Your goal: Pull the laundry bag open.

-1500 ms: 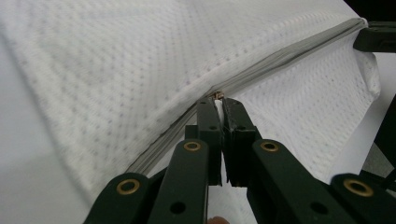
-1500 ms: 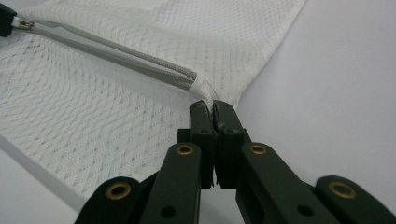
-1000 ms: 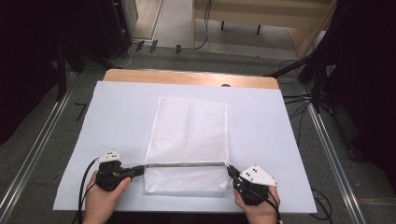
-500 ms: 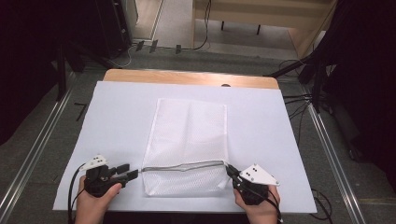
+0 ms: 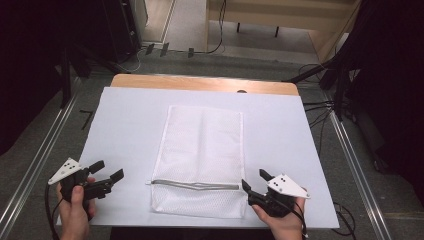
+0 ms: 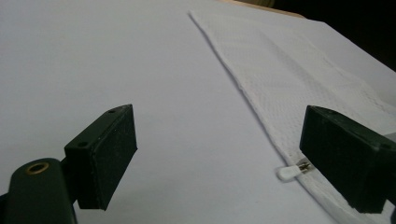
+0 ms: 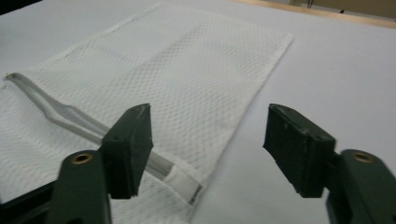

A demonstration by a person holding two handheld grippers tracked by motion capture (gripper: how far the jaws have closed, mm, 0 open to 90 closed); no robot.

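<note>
A white mesh bag (image 5: pixel 202 150) lies flat in the middle of the white sheet, its grey zipper (image 5: pixel 195 185) running across near the front end. My left gripper (image 5: pixel 107 170) stands open to the left of the bag, apart from it; its jaws have just been opening with nothing between them. In the left gripper view (image 6: pixel 219 154) the white zipper pull (image 6: pixel 292 171) lies on the sheet by the right jaw. My right gripper (image 5: pixel 254 180) is open at the bag's front right corner, its jaws just opened. They straddle the zipper end (image 7: pixel 180 179) without pressing on it.
A white sheet (image 5: pixel 125 125) covers the table, with a strip of wooden tabletop (image 5: pixel 200 82) bare at the back. Metal rails (image 5: pixel 30 170) run along both sides on the floor. Cables (image 5: pixel 320 107) lie at the back right.
The left gripper let go of the zipper's left end, opened and moved left, away from the bag. The right gripper opened off the zipper's right end and stayed in place.
</note>
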